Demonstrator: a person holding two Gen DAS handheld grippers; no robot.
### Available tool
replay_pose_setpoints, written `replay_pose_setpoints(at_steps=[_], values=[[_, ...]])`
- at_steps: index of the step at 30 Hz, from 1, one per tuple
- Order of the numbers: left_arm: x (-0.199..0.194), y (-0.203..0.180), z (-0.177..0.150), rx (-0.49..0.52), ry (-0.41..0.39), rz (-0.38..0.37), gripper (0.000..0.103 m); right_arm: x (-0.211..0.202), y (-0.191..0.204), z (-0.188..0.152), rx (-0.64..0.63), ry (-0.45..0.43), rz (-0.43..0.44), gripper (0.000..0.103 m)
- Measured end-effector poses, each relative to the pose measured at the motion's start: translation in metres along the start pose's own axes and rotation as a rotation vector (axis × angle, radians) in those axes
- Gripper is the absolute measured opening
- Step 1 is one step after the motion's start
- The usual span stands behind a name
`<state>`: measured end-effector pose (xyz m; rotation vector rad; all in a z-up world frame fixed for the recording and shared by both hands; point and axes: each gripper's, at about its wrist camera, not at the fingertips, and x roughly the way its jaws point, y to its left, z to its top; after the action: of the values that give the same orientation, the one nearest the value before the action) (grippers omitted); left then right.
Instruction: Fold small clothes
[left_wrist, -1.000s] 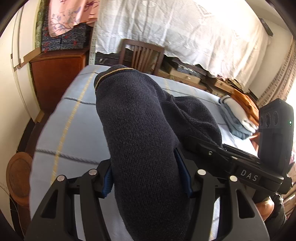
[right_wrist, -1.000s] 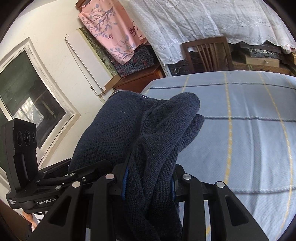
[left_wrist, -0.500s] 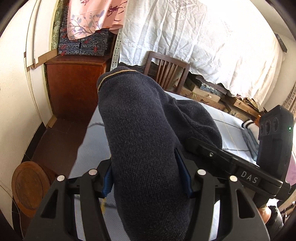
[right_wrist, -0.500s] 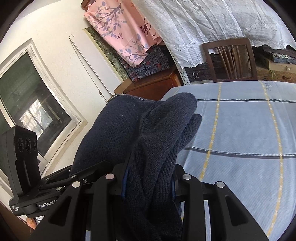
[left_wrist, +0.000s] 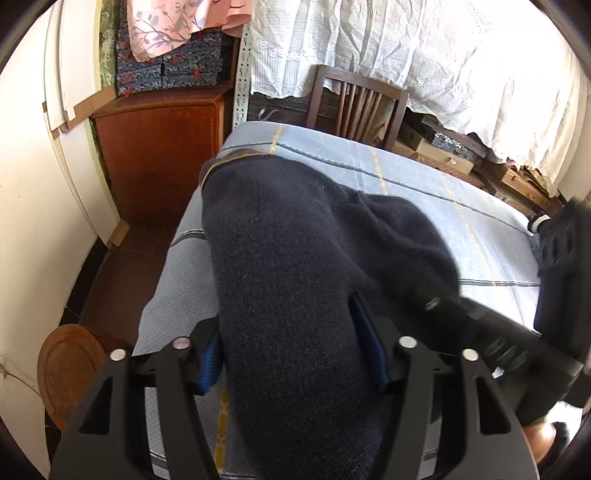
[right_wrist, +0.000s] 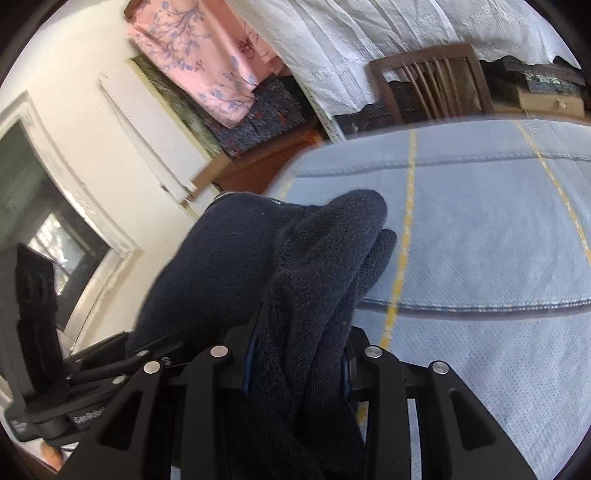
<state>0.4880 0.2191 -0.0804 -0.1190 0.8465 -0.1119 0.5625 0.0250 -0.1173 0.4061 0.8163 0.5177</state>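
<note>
Sock (left_wrist: 295, 280) held between both grippers above the bed (left_wrist: 461, 221).
My left gripper (left_wrist: 291, 350) is opening around the wide end; my right gripper (right_wrist: 295, 365) pinches the bunched end. I'd lower it flat onto the near left corner before fully letting go, keeping layers aligned.

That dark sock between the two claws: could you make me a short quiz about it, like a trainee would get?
1. True or false: the dark sock lies flat on the blue bedspread.
2. Which claw grips the bunched end: A left claw, B right claw?
3. Fill in: behind the bed stands a wooden ____.

Key: 1 false, both claws hold it up; 2 B; 3 chair.
</note>
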Motion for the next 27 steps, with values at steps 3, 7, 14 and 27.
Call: replay_pose_setpoints(at_steps=[3, 7, 14, 27], values=[[-0.002, -0.001, -0.003, 0.004, -0.012, 0.050, 0.069, 0.001, 0.004, -0.003, -0.043, 0.000, -0.032, 0.036], [-0.009, -0.015, -0.010, 0.064, -0.059, 0.144, 0.069, 0.002, 0.003, -0.003, -0.053, 0.015, -0.051, 0.042], [-0.041, -0.028, -0.020, 0.083, -0.202, 0.308, 0.069, -0.032, 0.008, -0.004, -0.102, -0.124, -0.074, 0.045], [-0.047, -0.014, -0.027, 0.035, -0.210, 0.395, 0.070, -0.035, 0.027, -0.017, -0.226, -0.080, -0.133, 0.032]])
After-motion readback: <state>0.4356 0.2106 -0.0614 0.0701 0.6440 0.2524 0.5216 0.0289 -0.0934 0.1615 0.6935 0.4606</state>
